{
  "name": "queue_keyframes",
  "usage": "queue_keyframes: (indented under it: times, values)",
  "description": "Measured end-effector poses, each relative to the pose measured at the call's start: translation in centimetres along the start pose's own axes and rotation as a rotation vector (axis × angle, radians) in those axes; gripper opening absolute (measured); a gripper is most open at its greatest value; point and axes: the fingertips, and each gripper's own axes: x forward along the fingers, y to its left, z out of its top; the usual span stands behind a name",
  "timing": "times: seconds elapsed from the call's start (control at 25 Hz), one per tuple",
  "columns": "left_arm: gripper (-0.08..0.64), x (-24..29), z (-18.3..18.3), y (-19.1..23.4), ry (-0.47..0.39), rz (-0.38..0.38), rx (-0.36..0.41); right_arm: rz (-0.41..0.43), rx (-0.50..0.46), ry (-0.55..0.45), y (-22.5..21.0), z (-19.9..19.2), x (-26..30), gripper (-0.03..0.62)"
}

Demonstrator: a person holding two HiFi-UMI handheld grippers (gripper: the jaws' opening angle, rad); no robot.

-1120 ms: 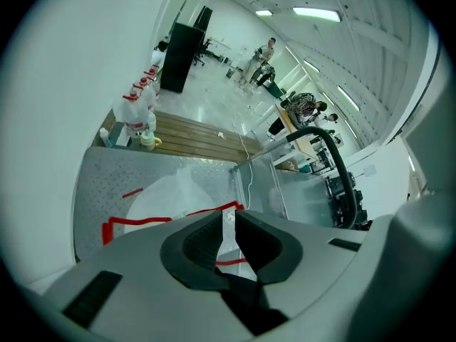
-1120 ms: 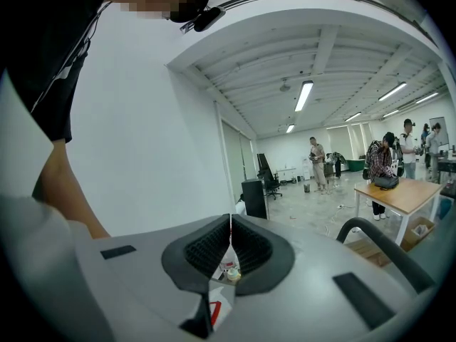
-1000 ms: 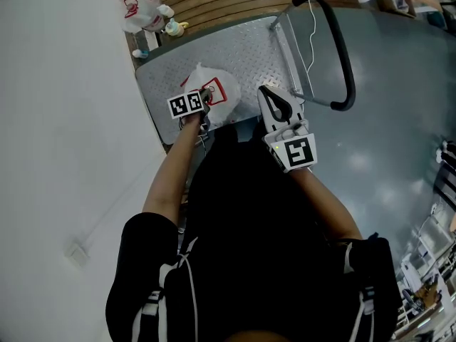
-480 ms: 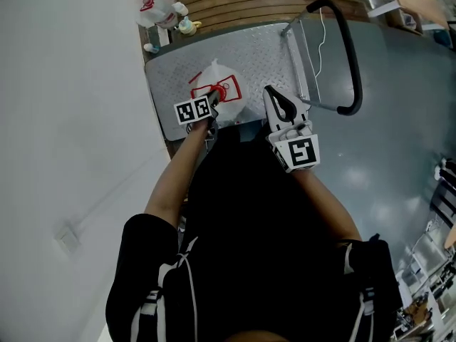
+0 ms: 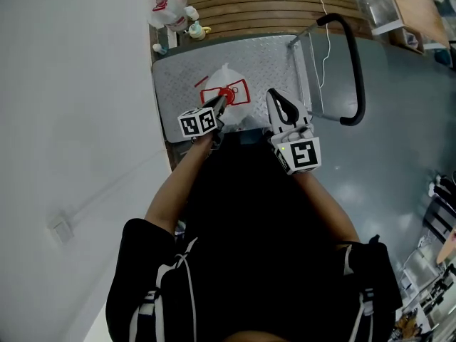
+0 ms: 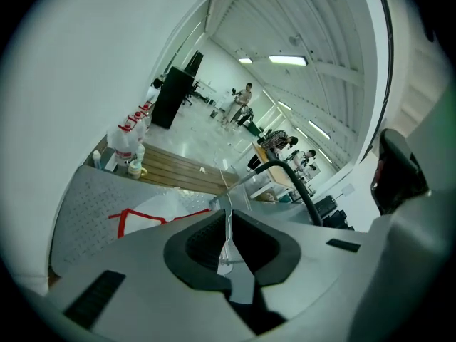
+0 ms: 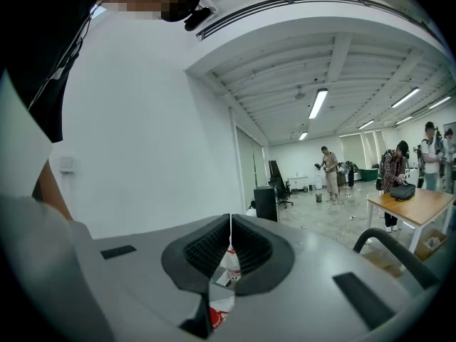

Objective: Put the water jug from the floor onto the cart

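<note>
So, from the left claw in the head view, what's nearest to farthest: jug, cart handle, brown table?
The left claw has just been closing, with nothing seen in it.
1. Jug, at its tip, on the cart.
2. Cart handle, off to the right.
3. Brown table, top right corner.

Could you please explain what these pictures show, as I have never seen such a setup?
A person, filmed from a camera on their head, holds a two-jaw gripper in each hand. The other two pictures come from cameras riding on those grippers. On the grey cart stands a white water jug with a red label. The left gripper is over its top; its jaws have just been closing and now meet, seemingly on nothing. The right gripper beside it is shut and empty.
</note>
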Motion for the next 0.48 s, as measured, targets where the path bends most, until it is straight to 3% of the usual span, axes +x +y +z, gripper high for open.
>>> queue_keyframes:
  times: [0.12, 0.36, 0.48]
  values:
    - [0.043, -1.6, 1.1, -1.3, -0.059, -0.03, 0.011, 0.01, -0.003, 0.004, 0.5, 0.0, 0.3, 0.02]
    - [0.043, -5.4, 3.3, -3.2, -0.186, 0.005, 0.127, 0.039, 0.017, 0.003, 2.0, 0.4, 1.0, 0.019]
    - [0.043, -7.5, 4.9, -4.9, -0.272, -0.008, 0.141, 0.069, -0.002, 0.0, 2.8, 0.9, 1.5, 0.02]
